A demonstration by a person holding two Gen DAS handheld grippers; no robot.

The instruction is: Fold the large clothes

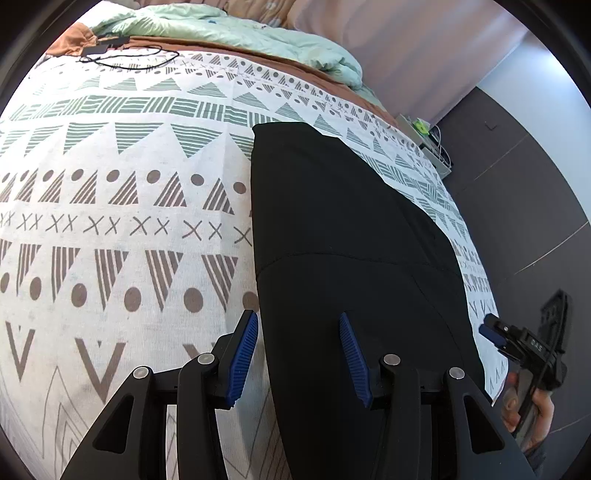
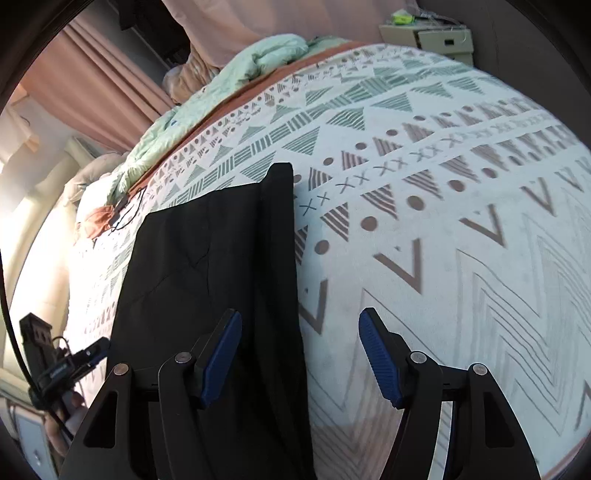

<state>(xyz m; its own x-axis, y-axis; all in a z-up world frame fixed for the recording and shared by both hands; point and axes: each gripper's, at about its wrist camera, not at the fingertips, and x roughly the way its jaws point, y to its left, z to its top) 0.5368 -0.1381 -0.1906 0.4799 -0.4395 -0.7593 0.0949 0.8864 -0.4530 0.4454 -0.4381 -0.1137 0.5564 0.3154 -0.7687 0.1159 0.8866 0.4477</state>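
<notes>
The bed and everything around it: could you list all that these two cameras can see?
Black fabric garment: one, black, flat along the bed's edge, lengthwise.
Patterned bedspread: one, white with green and brown shapes, under the garment.
Pale green quilt: one, bunched at the far end.
Black cable: one, beside the quilt.
Pink curtains: beyond the bed.
Cream bedside cabinet: one, past the bed.
Grey floor: beside the bed.
Left gripper: blue pads, open over the garment's edge.
Right gripper: blue pads, open over the opposite edge.
</notes>
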